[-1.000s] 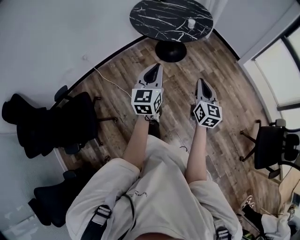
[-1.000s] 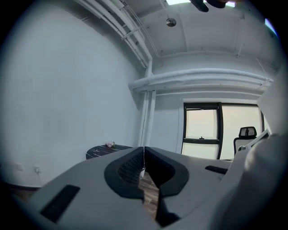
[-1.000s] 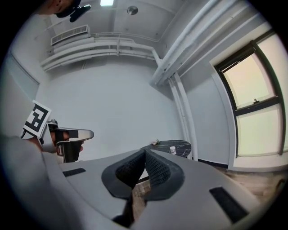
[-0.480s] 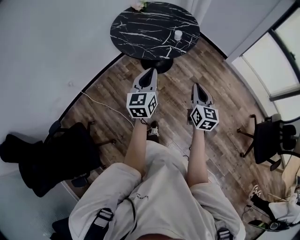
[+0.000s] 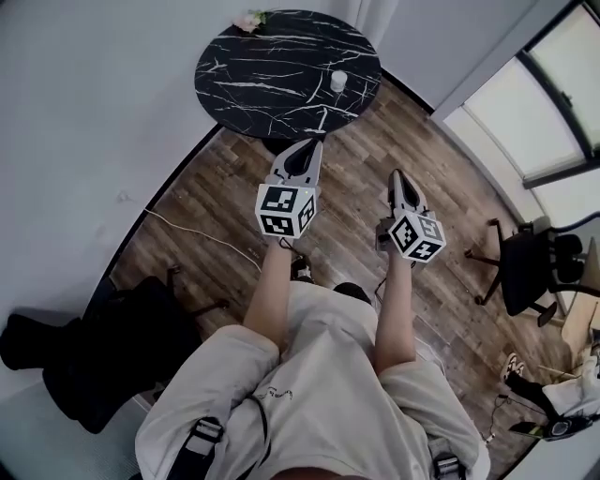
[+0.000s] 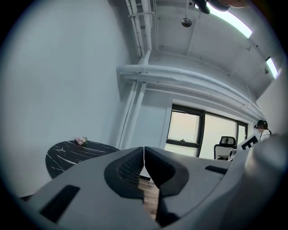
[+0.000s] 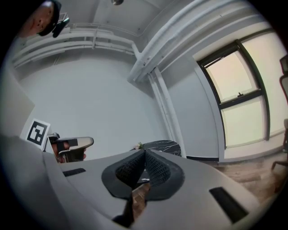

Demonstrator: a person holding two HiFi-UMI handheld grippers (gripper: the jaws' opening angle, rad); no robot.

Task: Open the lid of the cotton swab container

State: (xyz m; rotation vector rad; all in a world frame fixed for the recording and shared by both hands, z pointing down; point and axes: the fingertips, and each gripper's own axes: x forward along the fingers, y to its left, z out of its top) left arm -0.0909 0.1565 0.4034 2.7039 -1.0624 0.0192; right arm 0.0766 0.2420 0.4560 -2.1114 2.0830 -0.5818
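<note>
We are holding the left gripper (image 5: 315, 143) and the right gripper (image 5: 397, 174) out in front of us, side by side and apart, both pointing toward the far table. Both pairs of jaws are pressed together at the tips, with nothing sitting between them. In each gripper view the ribbed black pads (image 6: 129, 168) are meeting along a thin seam.

Compared with a second ago, the round table (image 5: 272, 80) is showing fuller and lower in the head view, and the cotton swab container (image 5: 338, 81) is standing closer to the gripper tips. We are judging from this that we are walking up to the table. The approach is under way, and the lid is not yet touched. The container is resting on the right part of the tabletop, near its right edge, well apart from both grippers.

The container is reading as a small, pale, upright cylinder, and its lid is too small to make out. The tabletop is looking like smooth, glossy black stone with white veins. A small pink flower bunch (image 5: 249, 21) is lying at its far left rim. The floor (image 5: 366, 150) is showing brown wood-grain planks. The gripper shells are smooth grey plastic, each carrying a marker cube.
</note>
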